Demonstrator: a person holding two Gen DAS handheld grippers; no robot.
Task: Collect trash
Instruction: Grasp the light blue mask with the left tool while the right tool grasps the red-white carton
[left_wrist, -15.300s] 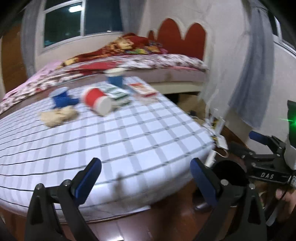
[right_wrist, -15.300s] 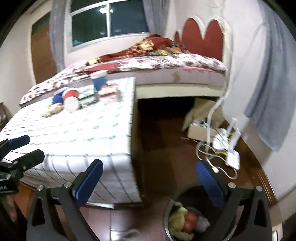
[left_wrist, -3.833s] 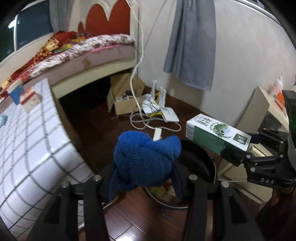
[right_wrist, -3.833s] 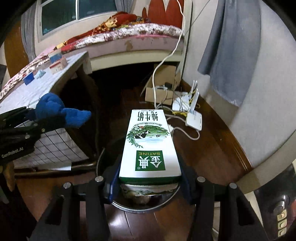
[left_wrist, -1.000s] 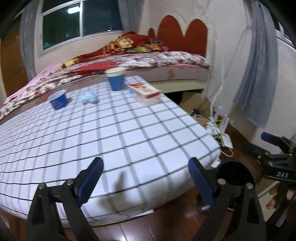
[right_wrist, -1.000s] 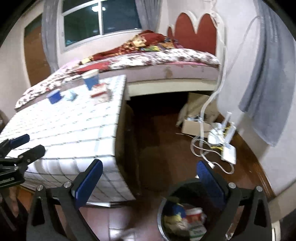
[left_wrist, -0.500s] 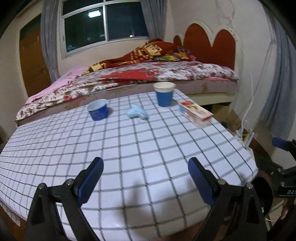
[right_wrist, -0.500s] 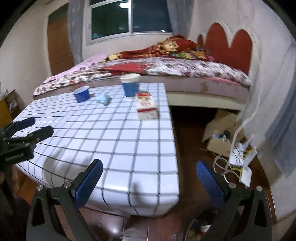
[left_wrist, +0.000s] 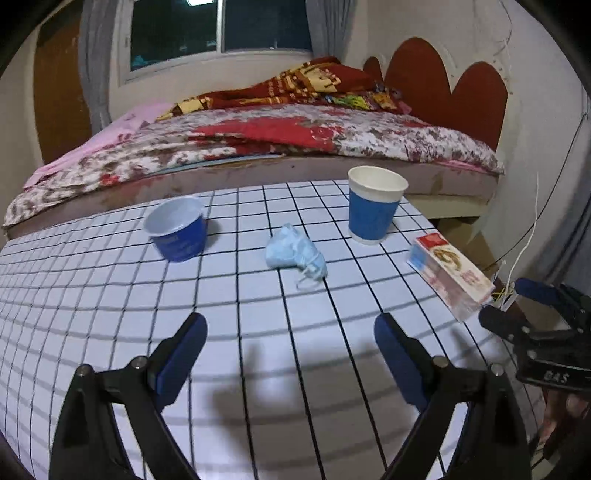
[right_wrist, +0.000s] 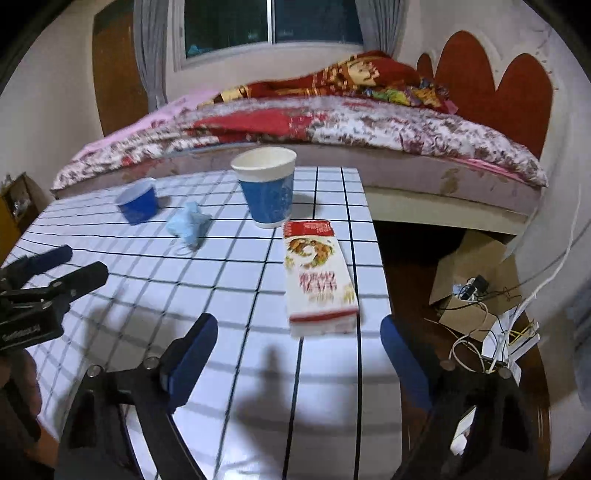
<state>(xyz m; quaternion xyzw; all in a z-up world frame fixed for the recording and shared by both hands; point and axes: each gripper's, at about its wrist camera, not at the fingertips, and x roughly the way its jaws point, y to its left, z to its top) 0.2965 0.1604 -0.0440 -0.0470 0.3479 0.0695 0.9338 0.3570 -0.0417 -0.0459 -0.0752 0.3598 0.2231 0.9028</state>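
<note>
Trash spread over the checked bench, both grippers empty above it.

Left wrist view: the left gripper has its fingers apart, empty; a tall blue paper cup at upper right and a low blue tub at left look empty, a crumpled pale-blue mask lies between them, a carton at the bench edge. Right wrist view: the right gripper is closing, nothing between its fingers; the red-and-white carton lies flat mid-frame, print blurred.

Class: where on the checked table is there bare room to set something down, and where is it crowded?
Bare: the near table, below the mask, and its left side beyond the tub. Crowded: the far right corner, where tub, mask, cup and box sit.
</note>
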